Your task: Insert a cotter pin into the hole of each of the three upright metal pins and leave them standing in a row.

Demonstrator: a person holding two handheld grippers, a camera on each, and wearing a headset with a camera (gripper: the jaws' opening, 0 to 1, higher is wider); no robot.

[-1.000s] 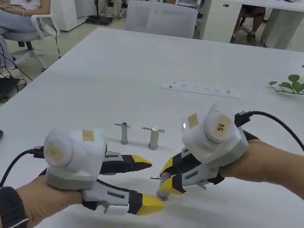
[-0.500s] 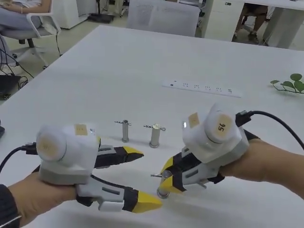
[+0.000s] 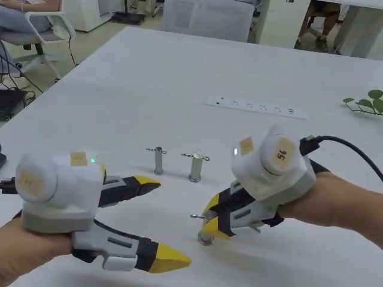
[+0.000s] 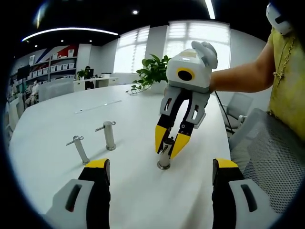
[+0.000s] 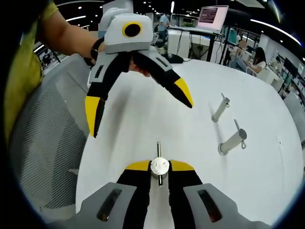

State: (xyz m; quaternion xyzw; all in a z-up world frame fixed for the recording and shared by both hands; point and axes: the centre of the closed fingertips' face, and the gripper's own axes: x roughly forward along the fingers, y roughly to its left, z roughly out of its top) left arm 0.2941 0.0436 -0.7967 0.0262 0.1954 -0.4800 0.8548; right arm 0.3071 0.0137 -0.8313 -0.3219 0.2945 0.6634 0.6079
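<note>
1. We are finding the right gripper closed narrowly on the third metal pin, gripping it near its head. The pin is standing upright on the white table, directly between the jaws.
2. A cotter pin is showing through that pin's hole, projecting toward the left gripper.
3. The left gripper is hovering wide and empty beside the right one, jaws pointing toward the held pin.
4. The first metal pin and second metal pin are standing beyond both grippers' tips, each carrying its own cotter pin.
5. We are judging the last insertion to be the step in hand. We cannot confirm how deep the cotter pin is seated.
6. We are judging that the next move calls for bringing the held pin forward into line with the other two. The right gripper should then release it gently, without tipping it.
</note>
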